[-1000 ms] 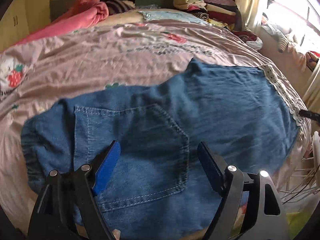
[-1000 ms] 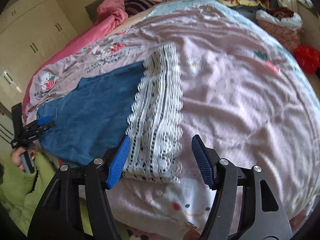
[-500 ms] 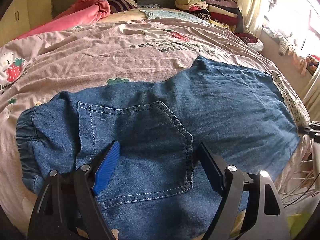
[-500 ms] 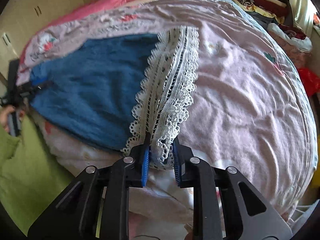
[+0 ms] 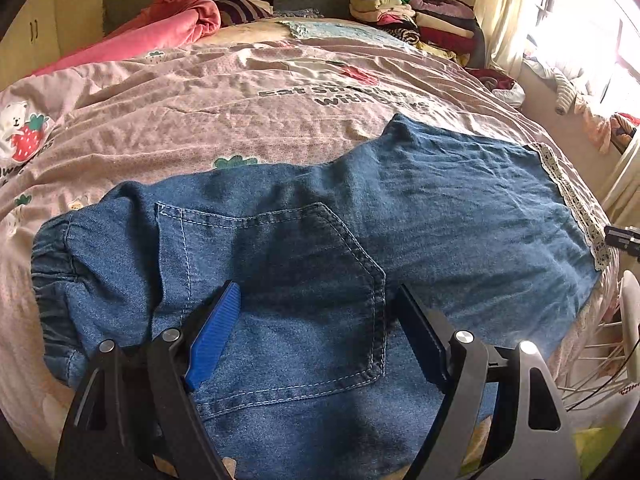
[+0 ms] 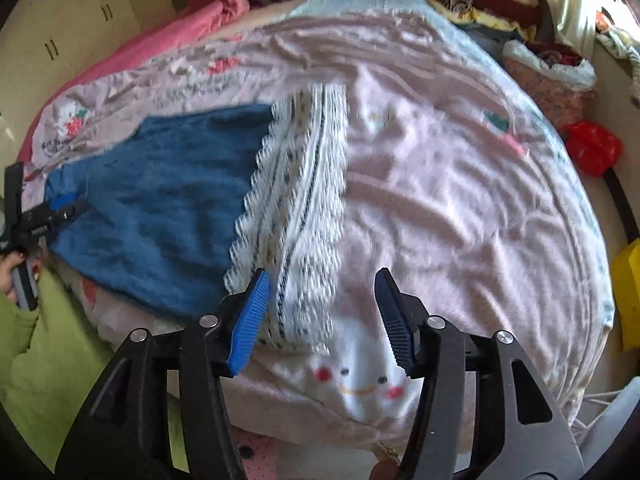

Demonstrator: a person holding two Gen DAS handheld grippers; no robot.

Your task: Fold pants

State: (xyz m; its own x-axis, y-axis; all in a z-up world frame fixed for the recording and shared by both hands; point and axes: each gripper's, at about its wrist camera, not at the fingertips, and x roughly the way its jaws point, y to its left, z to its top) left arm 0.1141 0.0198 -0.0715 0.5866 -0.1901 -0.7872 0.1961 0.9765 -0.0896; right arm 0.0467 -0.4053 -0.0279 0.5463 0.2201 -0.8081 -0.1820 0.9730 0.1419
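Denim pants [image 5: 400, 248] lie flat across the near edge of a pink printed bedspread [image 5: 200, 120], back pocket [image 5: 288, 292] up, white lace hem [image 6: 296, 216] at one end. The left gripper [image 5: 320, 312] hangs wide open over the pocket, holding nothing. The right gripper [image 6: 324, 312] is spread wide at the lace hem, gripping nothing. Folded clothes [image 5: 416, 20] are stacked at the bed's far corner.

A home bedroom is shown: a bed [image 5: 168, 128] is covered by a pink cartoon-printed quilt, folded clothes [image 5: 420, 20] are stacked at its head, and cream wardrobe doors [image 6: 76, 36] are seen alongside.
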